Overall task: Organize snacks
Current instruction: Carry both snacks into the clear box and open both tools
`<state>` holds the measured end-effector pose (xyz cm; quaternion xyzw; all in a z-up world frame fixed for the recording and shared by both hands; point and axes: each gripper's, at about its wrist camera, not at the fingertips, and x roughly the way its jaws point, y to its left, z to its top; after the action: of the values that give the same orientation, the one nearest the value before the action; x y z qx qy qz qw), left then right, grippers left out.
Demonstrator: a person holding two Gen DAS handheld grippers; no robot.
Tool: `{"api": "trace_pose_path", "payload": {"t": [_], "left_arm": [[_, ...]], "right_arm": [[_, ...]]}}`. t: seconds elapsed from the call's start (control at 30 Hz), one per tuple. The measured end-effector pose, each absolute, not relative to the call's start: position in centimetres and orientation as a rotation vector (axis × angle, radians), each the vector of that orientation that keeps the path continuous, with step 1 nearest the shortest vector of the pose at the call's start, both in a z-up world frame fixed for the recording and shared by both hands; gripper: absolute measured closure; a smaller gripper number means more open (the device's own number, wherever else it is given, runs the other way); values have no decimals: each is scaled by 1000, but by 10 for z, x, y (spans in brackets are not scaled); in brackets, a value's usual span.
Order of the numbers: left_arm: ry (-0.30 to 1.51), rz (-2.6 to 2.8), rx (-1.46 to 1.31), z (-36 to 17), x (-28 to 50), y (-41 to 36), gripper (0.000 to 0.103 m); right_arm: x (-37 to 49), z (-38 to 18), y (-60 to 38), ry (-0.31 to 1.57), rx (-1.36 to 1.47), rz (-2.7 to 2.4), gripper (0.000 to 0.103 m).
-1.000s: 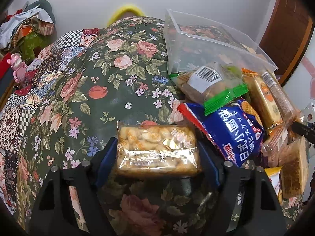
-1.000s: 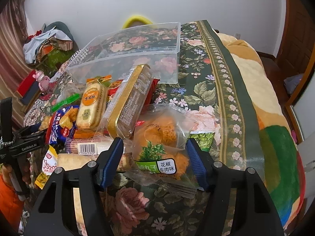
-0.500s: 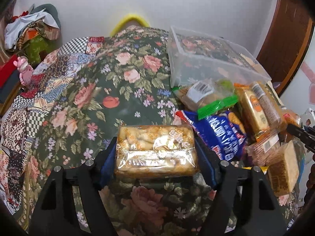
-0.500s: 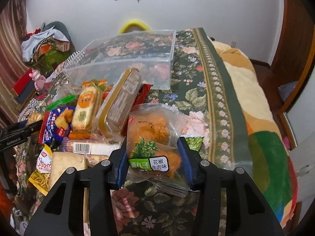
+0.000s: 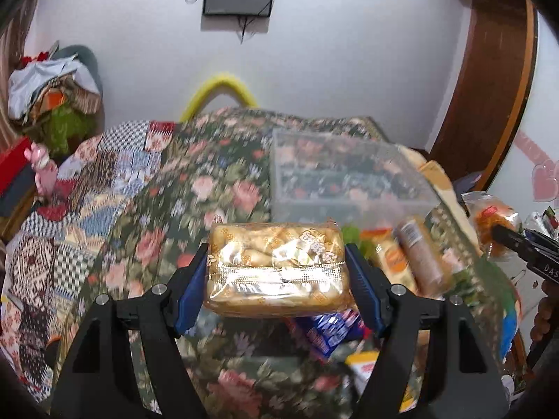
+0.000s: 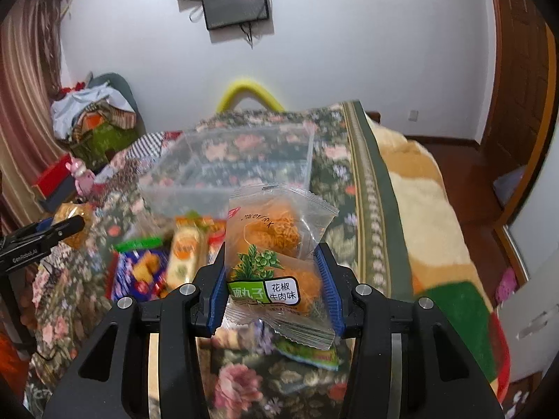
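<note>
The clear plastic bin [image 6: 241, 164] sat empty on the floral bedspread [image 5: 195, 192], behind the snack pile. The left gripper [image 5: 276, 272] clamped a biscuit pack [image 5: 276, 265]; the right gripper [image 6: 272, 289] pinched a noodle-ball packet [image 6: 276, 244] (both aloft). Carrying each above the rim before letting go would serve best.

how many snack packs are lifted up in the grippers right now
2. A pack of golden biscuits is clamped in the left gripper; a clear pack of orange noodle balls is clamped in the right gripper. The other snacks lie on the bedspread.
</note>
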<state>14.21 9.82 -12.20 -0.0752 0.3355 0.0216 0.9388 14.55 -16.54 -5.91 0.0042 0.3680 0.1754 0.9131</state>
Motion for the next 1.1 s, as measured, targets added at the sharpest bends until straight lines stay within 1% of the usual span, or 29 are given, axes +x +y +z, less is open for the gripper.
{"api": "trace_pose_path", "payload": {"t": [0.3, 0.57, 0.77, 1.1], "left_arm": [[622, 0, -135, -90, 174, 77, 30], [612, -29, -127, -82, 212, 66, 30], [661, -37, -132, -93, 250, 67, 30], [804, -50, -135, -141, 308, 62, 30]], "right_arm": [[161, -29, -152, 646, 6, 394, 60], [187, -29, -136, 622, 36, 424, 60], [209, -39, -124, 648, 29, 437, 60], [255, -66, -114, 752, 31, 424, 60]]}}
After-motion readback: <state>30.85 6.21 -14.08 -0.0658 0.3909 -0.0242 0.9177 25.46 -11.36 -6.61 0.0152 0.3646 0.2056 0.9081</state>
